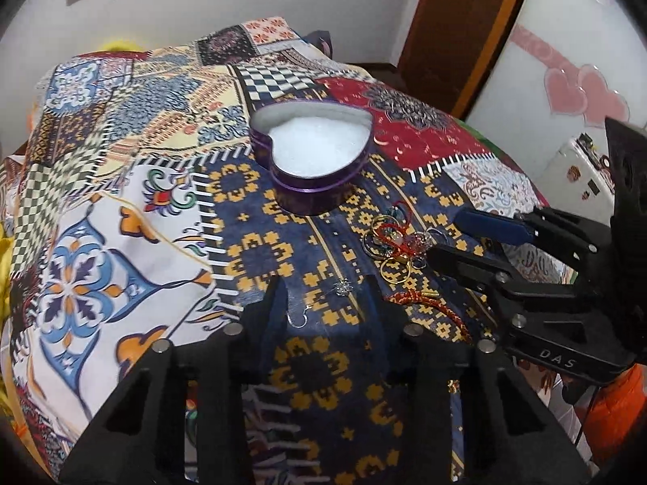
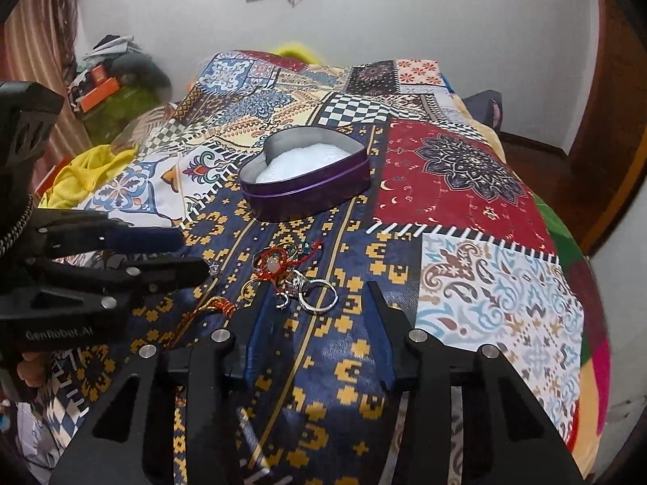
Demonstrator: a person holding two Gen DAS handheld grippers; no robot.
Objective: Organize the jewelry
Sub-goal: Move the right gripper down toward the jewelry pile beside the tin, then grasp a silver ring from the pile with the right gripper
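Observation:
A purple heart-shaped tin (image 1: 323, 192) with white padding stands open on the patterned bedspread; it also shows in the right wrist view (image 2: 311, 194). A pile of rings and red thread jewelry (image 1: 398, 242) lies in front of it, also seen in the right wrist view (image 2: 291, 275). A silver earring (image 1: 343, 287) lies between my left gripper's open fingers (image 1: 325, 291). My right gripper (image 2: 319, 303) is open just short of a silver ring (image 2: 319, 301). A red braided cord (image 1: 428, 303) lies to the right of the left gripper.
The bedspread (image 1: 121, 202) covers a bed that drops off on all sides. A wooden door (image 1: 457, 32) and a white fridge (image 1: 566, 40) stand at the right. Yellow cloth (image 2: 81, 178) and clutter lie on the left.

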